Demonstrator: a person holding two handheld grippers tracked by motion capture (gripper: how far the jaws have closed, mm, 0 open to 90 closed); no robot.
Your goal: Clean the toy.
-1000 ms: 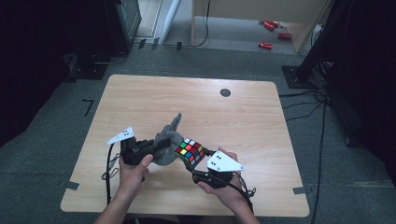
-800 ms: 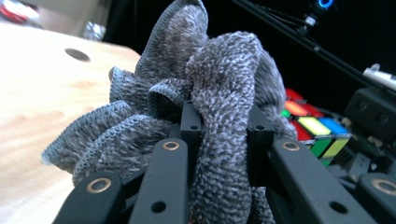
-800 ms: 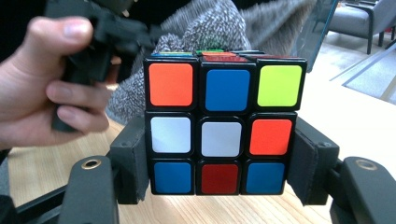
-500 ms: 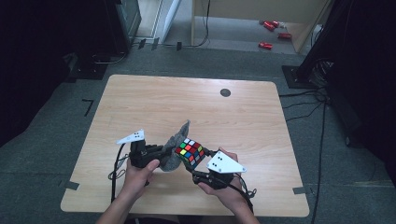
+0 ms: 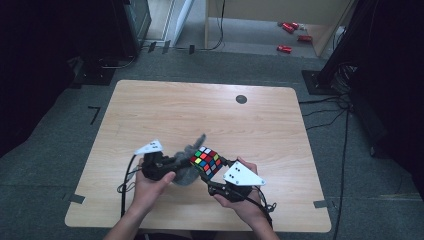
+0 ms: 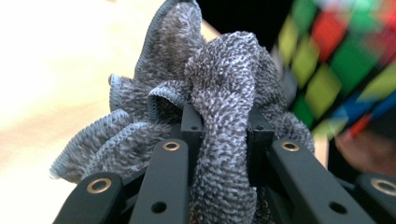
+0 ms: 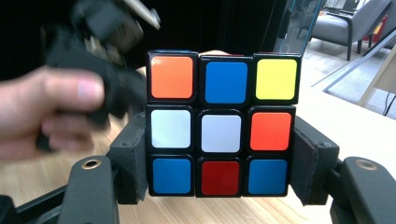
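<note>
The wooden desk (image 5: 210, 107) carries the work near its front edge, about midway along. There the right tool (image 5: 220, 181) pinches a colour cube (image 5: 207, 161) by two opposite sides, its pads flat against the black edges (orange, blue and yellow squares run along the top row in the right gripper view). Just beside the cube, on its left, the left tool (image 5: 176, 162) is pressed together on a bunched grey cloth (image 6: 219, 93), which bulges out above the jaws.
</note>
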